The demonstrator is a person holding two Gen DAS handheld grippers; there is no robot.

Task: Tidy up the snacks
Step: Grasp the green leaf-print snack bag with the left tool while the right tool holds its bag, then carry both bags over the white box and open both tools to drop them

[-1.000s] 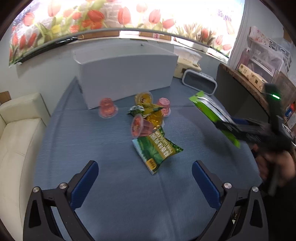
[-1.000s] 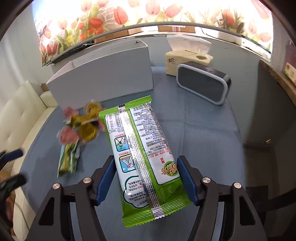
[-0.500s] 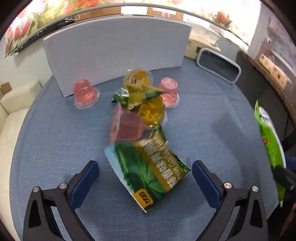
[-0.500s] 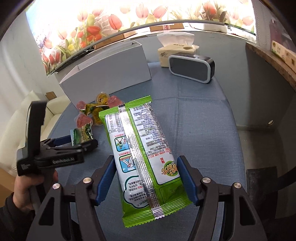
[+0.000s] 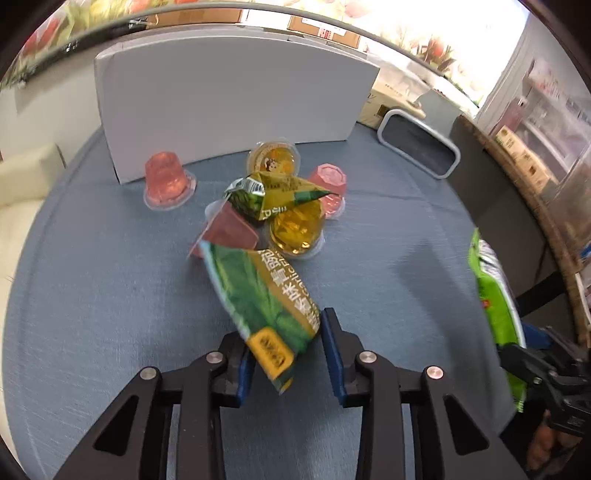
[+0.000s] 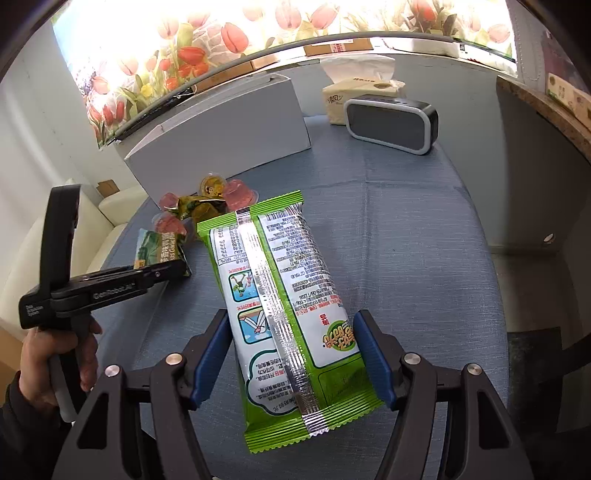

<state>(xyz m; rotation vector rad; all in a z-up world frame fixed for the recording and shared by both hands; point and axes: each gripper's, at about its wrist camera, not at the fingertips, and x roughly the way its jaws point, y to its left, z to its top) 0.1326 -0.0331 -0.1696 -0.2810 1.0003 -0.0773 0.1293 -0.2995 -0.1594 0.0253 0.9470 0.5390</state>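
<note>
Blue tablecloth [image 6: 406,221] under forward-pointing green packet [image 6: 288,314]

Bystanders on and around the blue table

Ahead of both grippers a white box [image 6: 229,122] stands on the blue tablecloth [image 6: 413,229]. To its right sits a dark speaker [image 6: 391,120] with a pale rim, and a tissue box [image 6: 354,96] is just behind it. A tulip-print banner [image 6: 229,33] runs along the far wall. A cream sofa [image 5: 22,177] lies off the table's left edge.
</note>
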